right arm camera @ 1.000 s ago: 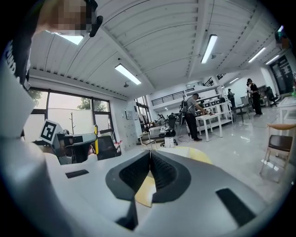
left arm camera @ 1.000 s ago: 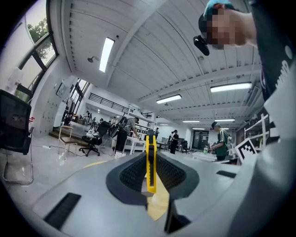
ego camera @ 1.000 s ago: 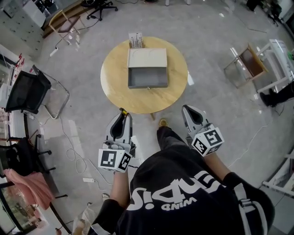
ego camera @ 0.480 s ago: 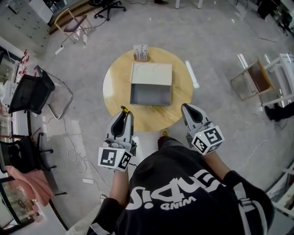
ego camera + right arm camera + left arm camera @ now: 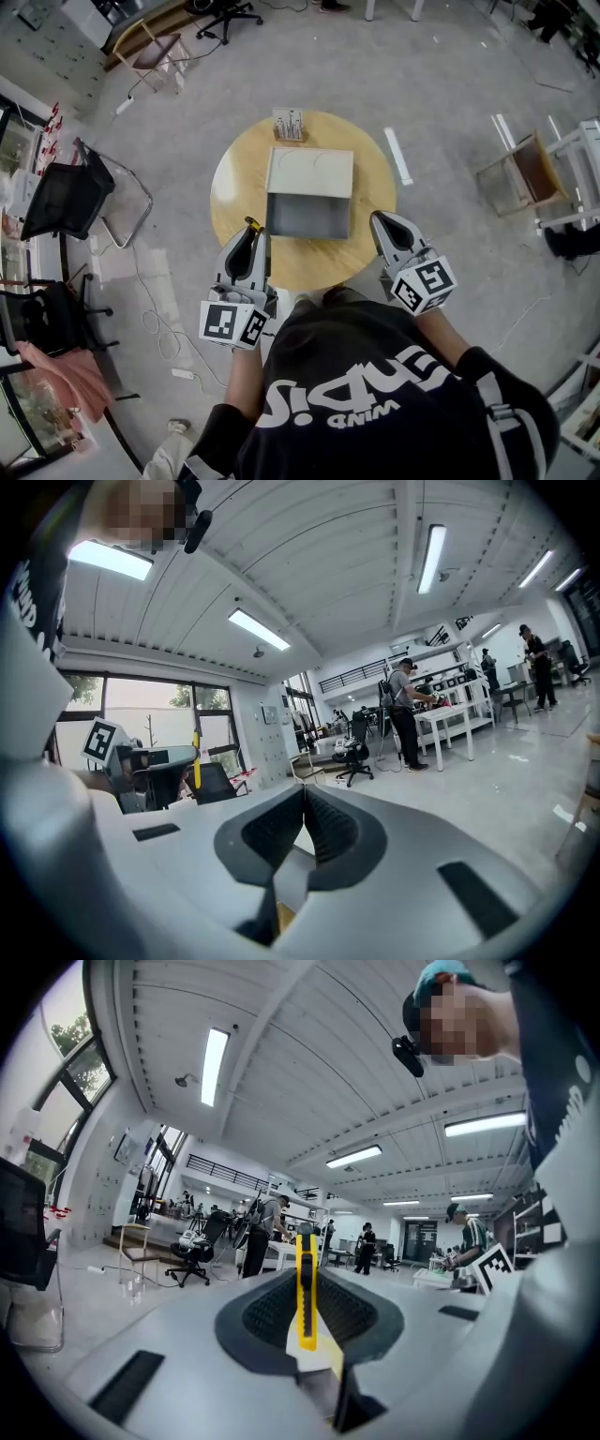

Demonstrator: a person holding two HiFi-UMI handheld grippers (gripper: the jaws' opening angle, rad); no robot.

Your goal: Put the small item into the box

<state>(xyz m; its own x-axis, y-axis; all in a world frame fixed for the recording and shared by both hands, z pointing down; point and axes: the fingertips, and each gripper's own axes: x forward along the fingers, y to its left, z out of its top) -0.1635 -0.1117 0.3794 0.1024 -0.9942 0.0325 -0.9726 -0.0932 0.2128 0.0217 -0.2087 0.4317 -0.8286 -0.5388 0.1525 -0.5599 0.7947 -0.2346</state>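
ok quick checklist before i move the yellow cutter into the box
1. Left gripper shut on the cutter: ok.
2. Right gripper shut with nothing between its jaws: ok.
3. Box open, lid folded back: ok.
4. Box sits well inside the table edge: ok.
5. Cutter above the box: not ok, it is held short of it, on the near side.
6. Blade retracted: cannot tell.
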